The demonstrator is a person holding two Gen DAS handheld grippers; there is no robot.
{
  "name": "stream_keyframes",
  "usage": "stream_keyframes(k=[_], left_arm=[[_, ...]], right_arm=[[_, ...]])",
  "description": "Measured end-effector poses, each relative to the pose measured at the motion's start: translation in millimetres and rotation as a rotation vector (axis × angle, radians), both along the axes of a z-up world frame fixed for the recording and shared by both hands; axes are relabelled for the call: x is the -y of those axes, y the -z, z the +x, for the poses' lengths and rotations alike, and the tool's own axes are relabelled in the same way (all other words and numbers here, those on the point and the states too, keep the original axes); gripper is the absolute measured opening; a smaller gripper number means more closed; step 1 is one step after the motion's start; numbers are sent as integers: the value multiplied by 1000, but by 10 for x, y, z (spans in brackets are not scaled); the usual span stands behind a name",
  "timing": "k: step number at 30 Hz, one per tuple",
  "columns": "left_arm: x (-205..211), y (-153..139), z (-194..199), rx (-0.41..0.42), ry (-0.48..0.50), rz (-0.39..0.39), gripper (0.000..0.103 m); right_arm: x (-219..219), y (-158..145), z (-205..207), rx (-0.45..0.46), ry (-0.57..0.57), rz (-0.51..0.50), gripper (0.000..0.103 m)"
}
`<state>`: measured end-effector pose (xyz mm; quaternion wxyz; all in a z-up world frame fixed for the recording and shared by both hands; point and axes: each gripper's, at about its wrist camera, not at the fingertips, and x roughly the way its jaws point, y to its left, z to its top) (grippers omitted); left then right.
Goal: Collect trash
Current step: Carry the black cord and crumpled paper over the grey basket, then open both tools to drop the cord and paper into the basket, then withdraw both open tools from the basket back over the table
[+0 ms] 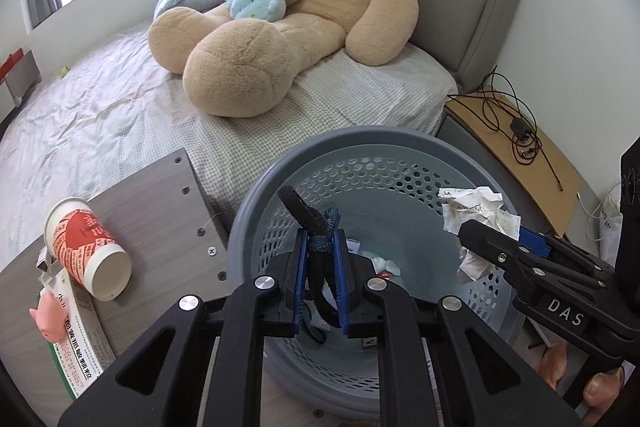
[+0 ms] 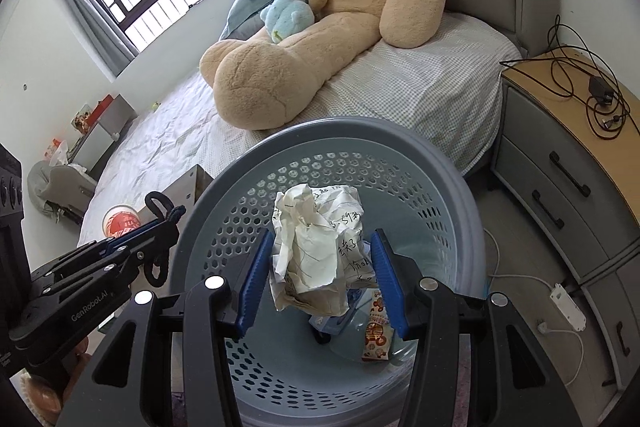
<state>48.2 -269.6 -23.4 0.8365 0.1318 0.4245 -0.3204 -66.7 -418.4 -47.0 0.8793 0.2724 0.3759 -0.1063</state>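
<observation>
A grey-blue perforated basket [image 1: 416, 163] [image 2: 400, 163] stands on the floor beside the bed, with a snack wrapper [image 2: 376, 331] and other scraps at its bottom. My left gripper [image 1: 323, 247] [image 2: 168, 217] is shut on a black strap with a blue cord [image 1: 308, 223], held over the basket's left side. My right gripper [image 2: 318, 259] [image 1: 476, 231] is shut on a crumpled white paper ball [image 2: 316, 247] [image 1: 476, 211], held above the basket's opening. A red-and-white paper cup [image 1: 86, 247] [image 2: 120, 219] lies on its side on a wooden board.
The wooden board [image 1: 160, 195] rests on the bed edge, with a newspaper [image 1: 80, 339] and a pink toy [image 1: 50, 315]. A big teddy bear [image 1: 304, 11] sits on the bed. A nightstand [image 2: 568, 147] with black cables stands right of the basket. A white power strip [image 2: 568, 311] lies on the floor.
</observation>
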Motion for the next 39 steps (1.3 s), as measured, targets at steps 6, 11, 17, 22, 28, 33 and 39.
stream_keyframes(k=[6, 11, 17, 22, 28, 33, 39], left_arm=[[61, 39, -48, -11, 22, 8, 14], [73, 22, -63, -7, 22, 10, 14], [77, 34, -56, -12, 19, 18, 16], [47, 30, -38, -18, 8, 19, 18], [-4, 24, -26, -12, -19, 21, 46], [-53, -28, -36, 16, -41, 15, 68], [-96, -69, -39, 34, -61, 10, 80]], right_arm=[[44, 39, -30, -12, 12, 4, 49], [59, 59, -44, -14, 13, 9, 49], [75, 55, -66, -8, 22, 10, 50], [102, 61, -94, -6, 30, 14, 50], [114, 6, -144, 31, 34, 17, 72], [109, -6, -161, 26, 42, 10, 72], [88, -17, -172, 19, 45, 3, 72]])
